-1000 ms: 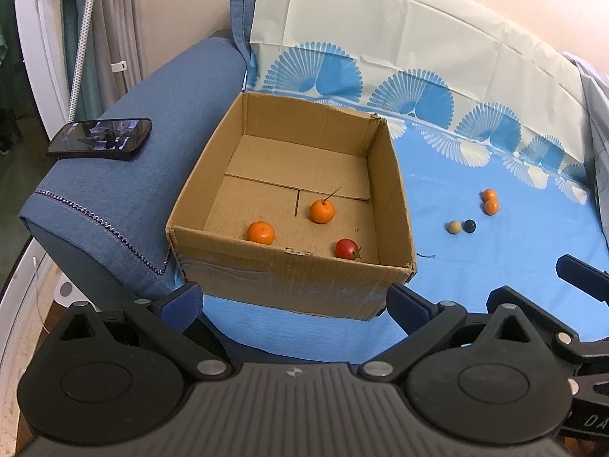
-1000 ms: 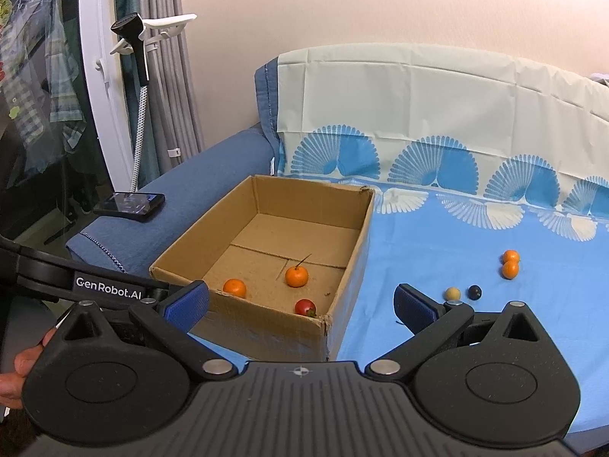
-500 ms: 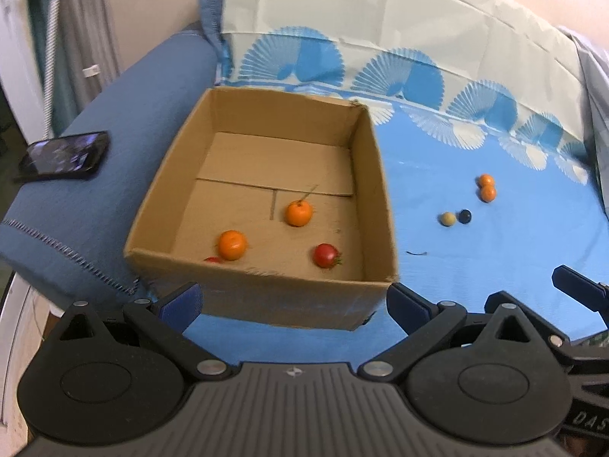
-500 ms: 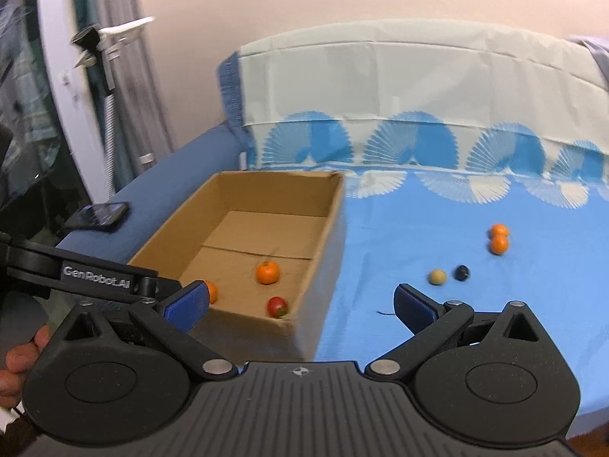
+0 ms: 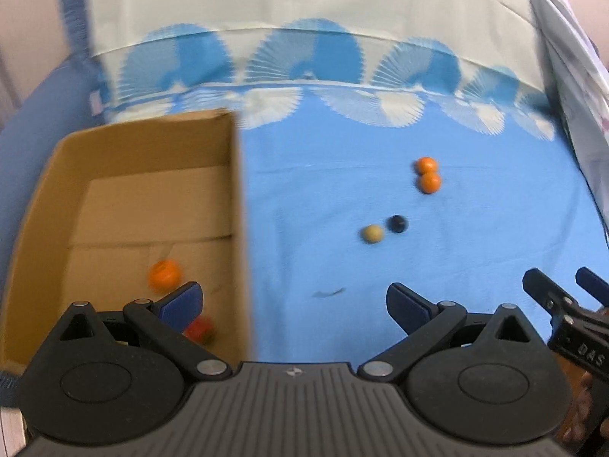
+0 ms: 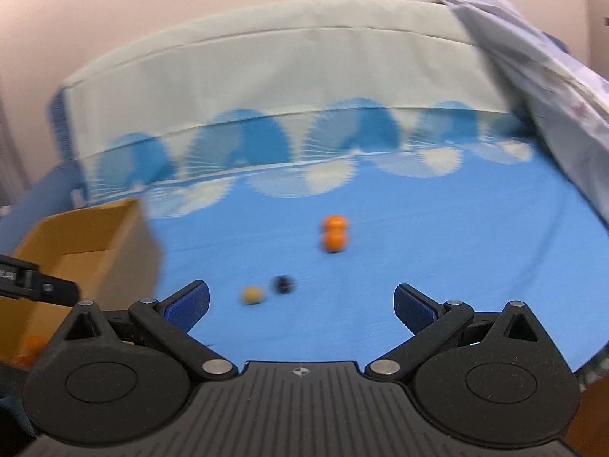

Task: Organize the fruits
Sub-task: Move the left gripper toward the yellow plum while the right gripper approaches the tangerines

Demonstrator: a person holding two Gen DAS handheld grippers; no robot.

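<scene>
Four fruits left on the blue sheet [image 6: 418, 266]: two oranges [image 6: 334, 234] touching at the far side, a pale ball [image 6: 252, 295] and a dark ball [image 6: 283, 284] side by side nearer. Cardboard box [image 5: 125, 198] at left holds an orange [image 5: 163, 275] and a red fruit [image 5: 198, 329] (blurry). Step looks like reach-for-next. Right gripper [image 6: 300, 306] is spread wide, empty, touching nothing; the pale ball is nearest, needs lowering over it. Left gripper [image 5: 293, 302] also spread, empty.
</scene>
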